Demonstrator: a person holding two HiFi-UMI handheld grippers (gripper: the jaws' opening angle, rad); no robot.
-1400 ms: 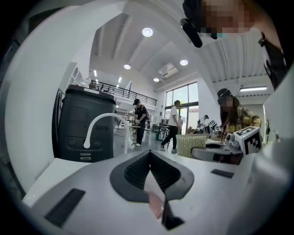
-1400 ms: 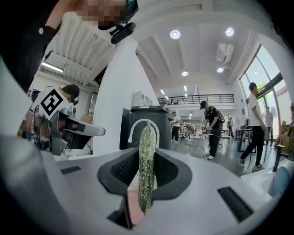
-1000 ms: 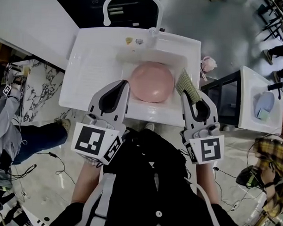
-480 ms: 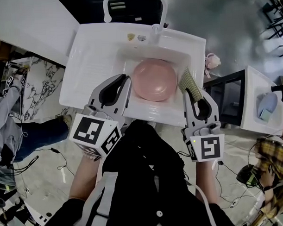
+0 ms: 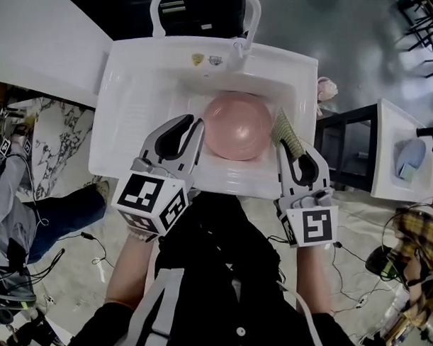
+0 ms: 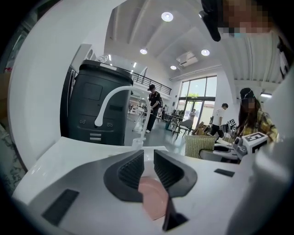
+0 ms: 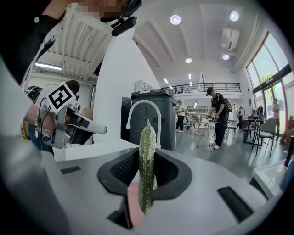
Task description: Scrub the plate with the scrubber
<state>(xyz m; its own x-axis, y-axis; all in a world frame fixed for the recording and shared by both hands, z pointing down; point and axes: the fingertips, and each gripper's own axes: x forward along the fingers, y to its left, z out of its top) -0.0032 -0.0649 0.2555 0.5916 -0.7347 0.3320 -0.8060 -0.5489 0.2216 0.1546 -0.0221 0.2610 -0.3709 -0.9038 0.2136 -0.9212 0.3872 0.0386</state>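
A round pink plate (image 5: 236, 125) lies in the basin of a white sink (image 5: 139, 93). My left gripper (image 5: 196, 128) hovers at the plate's left rim. Its jaws have just been opening and stand a narrow gap apart with nothing between them. Through that gap the left gripper view shows the pink plate (image 6: 154, 199) below the left gripper (image 6: 148, 161). My right gripper (image 5: 289, 146) is shut on a green bristly scrubber (image 5: 286, 131), held on edge by the plate's right rim. In the right gripper view the scrubber (image 7: 147, 160) stands upright between the right gripper's (image 7: 147, 170) pads.
A white arched faucet (image 5: 245, 12) rises at the sink's back edge, with a dark bin (image 6: 98, 110) behind it. A second sink (image 5: 404, 158) stands to the right. Several people stand or walk in the hall beyond. Cables lie on the floor (image 5: 84, 244).
Both grippers have edged closer to the plate and sunk toward the basin. The left jaws, shut a second ago, now show a narrow gap. The scrubber stays gripped.
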